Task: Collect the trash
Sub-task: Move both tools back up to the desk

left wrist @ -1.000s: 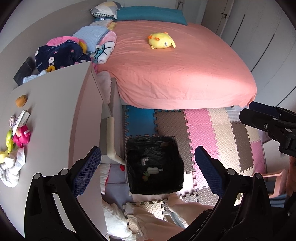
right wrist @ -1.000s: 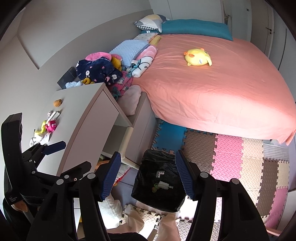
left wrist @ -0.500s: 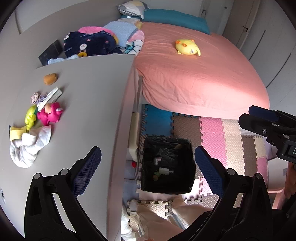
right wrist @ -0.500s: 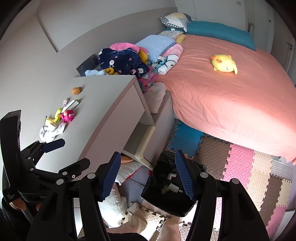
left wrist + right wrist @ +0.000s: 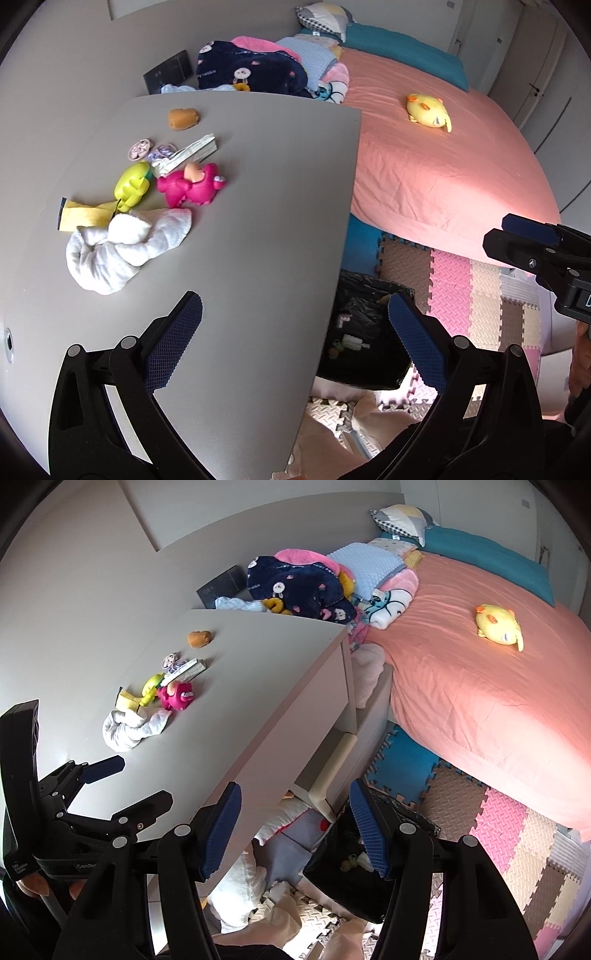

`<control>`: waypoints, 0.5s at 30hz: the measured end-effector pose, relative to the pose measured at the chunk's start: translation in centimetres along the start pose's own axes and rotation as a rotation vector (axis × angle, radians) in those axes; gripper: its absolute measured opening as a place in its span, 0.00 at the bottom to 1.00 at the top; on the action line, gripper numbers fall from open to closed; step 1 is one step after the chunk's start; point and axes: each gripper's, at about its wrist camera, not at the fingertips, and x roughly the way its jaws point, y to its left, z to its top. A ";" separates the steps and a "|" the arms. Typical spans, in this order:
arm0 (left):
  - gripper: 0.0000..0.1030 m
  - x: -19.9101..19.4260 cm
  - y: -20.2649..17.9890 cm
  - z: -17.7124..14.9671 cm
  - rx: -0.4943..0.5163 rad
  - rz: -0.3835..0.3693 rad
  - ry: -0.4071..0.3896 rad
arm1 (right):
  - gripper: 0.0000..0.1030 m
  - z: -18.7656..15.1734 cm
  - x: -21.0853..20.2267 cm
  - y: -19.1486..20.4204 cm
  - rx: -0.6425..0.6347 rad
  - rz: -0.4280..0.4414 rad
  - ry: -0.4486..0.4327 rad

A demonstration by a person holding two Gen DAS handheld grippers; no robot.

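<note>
My left gripper (image 5: 295, 338) is open and empty, held above the near edge of the grey desk (image 5: 240, 258). On the desk lie a crumpled white cloth (image 5: 122, 251), a yellow paper scrap (image 5: 86, 218), a yellow-green toy (image 5: 132, 184), a pink toy (image 5: 190, 184), a small booklet (image 5: 188, 153) and a brown lump (image 5: 183, 118). A black-lined bin (image 5: 365, 332) with some scraps inside stands on the floor right of the desk. My right gripper (image 5: 295, 827) is open and empty, above the desk's front edge (image 5: 280, 738) and the bin (image 5: 351, 871).
A bed with a pink sheet (image 5: 443, 155) and a yellow plush (image 5: 428, 110) fills the right side. Piled blankets and clothes (image 5: 251, 70) lie behind the desk. Foam puzzle mats (image 5: 465, 295) cover the floor. White cloths (image 5: 240, 886) lie under the desk.
Both grippers have swung left from over the bin toward the desk. The desk items now sit much nearer in the left wrist view. Both stay open.
</note>
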 end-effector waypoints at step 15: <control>0.95 -0.5 7.1 -1.3 -0.151 0.062 0.010 | 0.60 2.4 4.1 5.9 -0.104 0.054 0.052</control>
